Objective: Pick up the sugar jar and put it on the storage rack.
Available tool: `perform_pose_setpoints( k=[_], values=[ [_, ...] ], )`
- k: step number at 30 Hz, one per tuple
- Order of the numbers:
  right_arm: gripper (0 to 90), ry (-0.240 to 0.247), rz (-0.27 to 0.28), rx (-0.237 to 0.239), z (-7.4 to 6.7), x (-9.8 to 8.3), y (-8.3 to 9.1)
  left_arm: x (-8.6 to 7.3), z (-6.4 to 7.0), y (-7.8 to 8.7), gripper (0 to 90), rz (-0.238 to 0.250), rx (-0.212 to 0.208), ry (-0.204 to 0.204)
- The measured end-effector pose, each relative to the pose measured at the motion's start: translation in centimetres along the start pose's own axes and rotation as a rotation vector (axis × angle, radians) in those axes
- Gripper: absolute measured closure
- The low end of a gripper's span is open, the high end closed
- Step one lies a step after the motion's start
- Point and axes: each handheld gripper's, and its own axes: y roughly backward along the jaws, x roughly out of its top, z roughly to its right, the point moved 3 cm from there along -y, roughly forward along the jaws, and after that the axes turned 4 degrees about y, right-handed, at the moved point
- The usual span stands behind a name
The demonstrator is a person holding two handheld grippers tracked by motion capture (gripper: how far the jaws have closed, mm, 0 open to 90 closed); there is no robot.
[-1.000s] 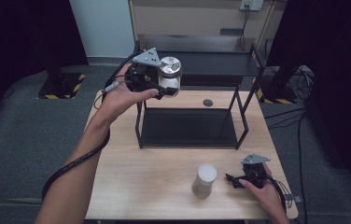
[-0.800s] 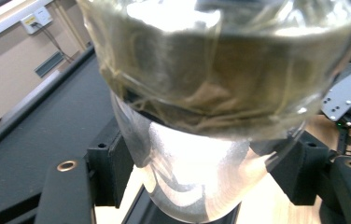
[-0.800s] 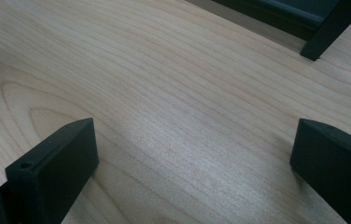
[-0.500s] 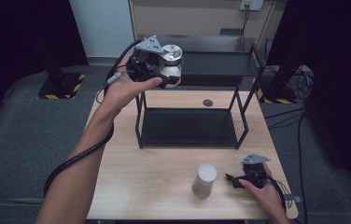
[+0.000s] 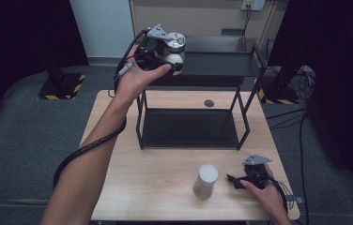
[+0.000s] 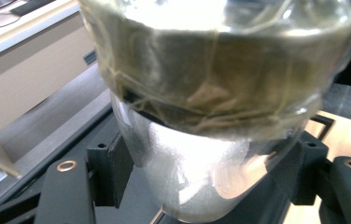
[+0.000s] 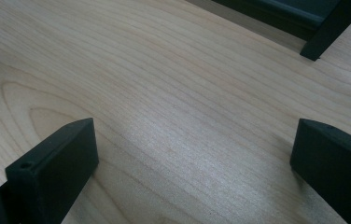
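Note:
My left gripper [image 5: 173, 52] is raised at the near left end of the black rack's top shelf [image 5: 221, 58], shut on a shiny jar [image 5: 176, 46] with a metal lid. In the left gripper view the glass jar [image 6: 211, 93], brownish inside, sits pinched between the two black jaws of the left gripper [image 6: 206, 177]. A second pale cylinder-shaped jar [image 5: 205, 180] stands upright on the wooden table [image 5: 156, 187] near the front. To its right my right gripper [image 5: 238, 180] rests on the table. Its jaws are open over bare wood in the right gripper view [image 7: 192, 158].
The black two-level rack has a lower shelf [image 5: 188, 127] on the table's middle, and its posts [image 5: 140, 122] rise at the corners. A small dark round disc [image 5: 209, 103] lies on the table behind it. A cable [image 5: 85, 150] trails along the left forearm.
The left hand has carried the jar up and to the right, closer to the top shelf. The right hand has stayed still.

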Motion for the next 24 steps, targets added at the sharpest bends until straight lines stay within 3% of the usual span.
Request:
perform_pose_setpoints(
  k=[8,24],
  values=[
    [1.3,0.000,0.000,0.000,0.0,0.0,0.0,1.0,-0.2,-1.2,30.3,-0.007,0.032,0.015],
    [1.2,0.000,0.001,0.000,0.0,0.0,0.0,1.6,-0.6,-4.0,30.4,-0.022,0.043,0.041]
  ],
)
